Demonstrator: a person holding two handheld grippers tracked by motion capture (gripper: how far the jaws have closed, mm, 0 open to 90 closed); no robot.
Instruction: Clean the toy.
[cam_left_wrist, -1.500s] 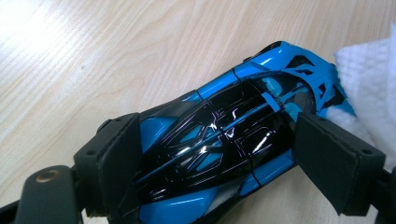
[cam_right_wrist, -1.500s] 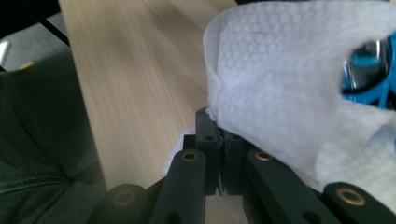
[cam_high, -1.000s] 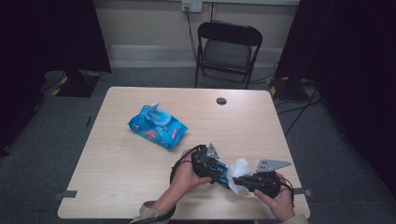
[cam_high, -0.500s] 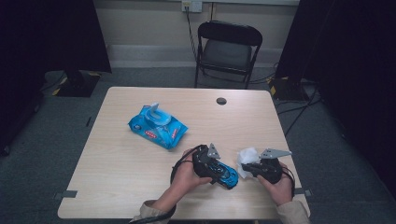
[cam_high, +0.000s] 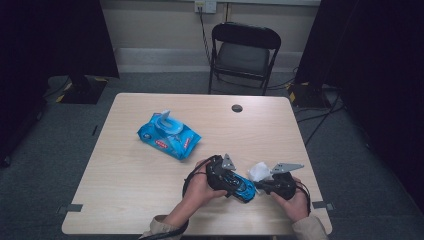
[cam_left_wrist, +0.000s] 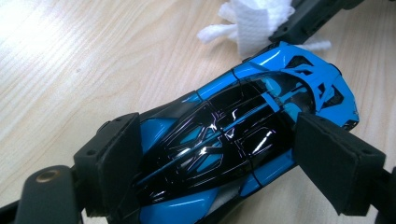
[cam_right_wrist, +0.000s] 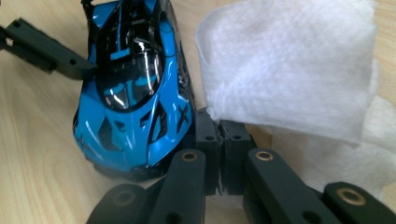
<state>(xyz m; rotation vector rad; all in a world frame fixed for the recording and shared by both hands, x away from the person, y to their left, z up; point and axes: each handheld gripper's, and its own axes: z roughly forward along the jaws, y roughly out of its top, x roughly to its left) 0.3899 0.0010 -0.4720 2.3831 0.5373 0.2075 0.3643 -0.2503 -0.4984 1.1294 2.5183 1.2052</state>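
Dark curtains flank the room on both sides; a pale wall with an outlet runs along the back, and a black folding chair (cam_high: 245, 52) stands on grey carpet just beyond the far edge of the table (cam_high: 125, 195). Table top is light wood grain. A small round black disc (cam_high: 237, 108) lies near the far edge, right of centre. A blue wipes pack (cam_high: 168, 134), flap lifted, lies left of centre, well apart from the hands. At the near edge, right of centre, the left gripper (cam_high: 235, 185) is clamped across a blue toy car (cam_high: 241, 186); in the left gripper view the two pads press on the car's (cam_left_wrist: 243, 130) sides around its glossy black canopy, with one blue end pointing away to the upper right. Car is low over the wood; whether its wheels touch the surface cannot be told. The right gripper (cam_high: 264, 187) sits just right of the car, jaws together and pinching a white wipe (cam_high: 260, 171). In the right gripper view the wipe (cam_right_wrist: 289, 70) stands up from the closed jaw tips as a folded sheet, more of it bunched at the lower right, and it lies just beside the car's (cam_right_wrist: 130, 93) right flank; contact between wipe and car cannot be told. Both forearms enter from the near edge, a cable looping by the left hand.
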